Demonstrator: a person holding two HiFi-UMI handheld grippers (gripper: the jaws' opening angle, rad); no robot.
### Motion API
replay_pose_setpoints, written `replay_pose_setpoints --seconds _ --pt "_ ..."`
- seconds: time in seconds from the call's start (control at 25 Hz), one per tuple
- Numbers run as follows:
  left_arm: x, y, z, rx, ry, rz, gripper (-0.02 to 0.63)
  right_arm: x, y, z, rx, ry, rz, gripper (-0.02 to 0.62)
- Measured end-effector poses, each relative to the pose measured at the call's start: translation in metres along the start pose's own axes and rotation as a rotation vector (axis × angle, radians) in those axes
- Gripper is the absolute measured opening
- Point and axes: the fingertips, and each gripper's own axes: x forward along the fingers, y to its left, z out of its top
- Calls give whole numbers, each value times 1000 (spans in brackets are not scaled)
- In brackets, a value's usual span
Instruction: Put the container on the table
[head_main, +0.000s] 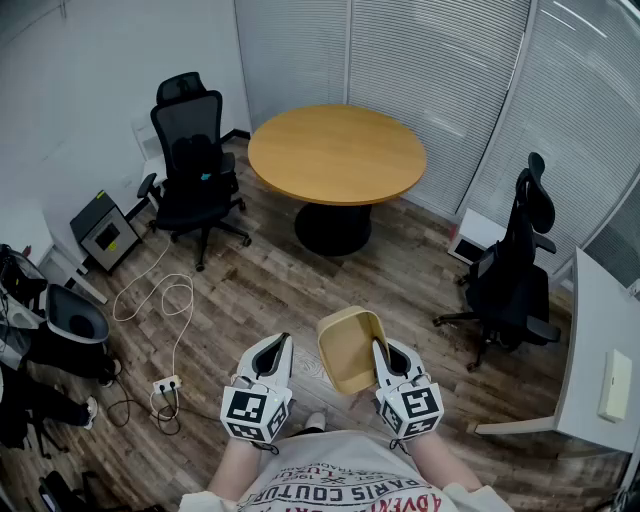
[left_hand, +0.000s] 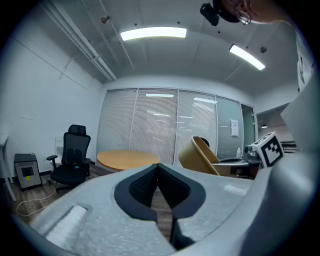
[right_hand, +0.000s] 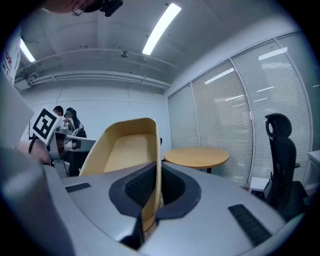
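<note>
Your right tongs (right_hand: 158, 176) are clamping one side wall of the tan open container (head_main: 345, 347), holding it above the wood-plank floor (head_main: 262, 285), well apart from the round wooden worktop (head_main: 337, 153). Your left tongs (left_hand: 158, 168) are hanging alongside, pinched together, empty.

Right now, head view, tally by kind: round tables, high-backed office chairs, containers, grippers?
Round table: 1
High-backed office chairs: 2
Container: 1
Grippers: 2 (left gripper, right gripper)
Total: 6
</note>
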Motion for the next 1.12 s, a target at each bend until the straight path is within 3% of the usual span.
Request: replay_pose_setpoints --seconds 0.44,0.92,1.12 --pt "16 7 -3 -31 2 -18 6 15 -8 -2 -11 21 -16 11" --pt "54 70 -7 -40 19 -57 6 81 -6 -2 48 23 -58 11" --pt "70 93 -11 -68 32 -48 6 112 -2 -2 50 44 -32 11"
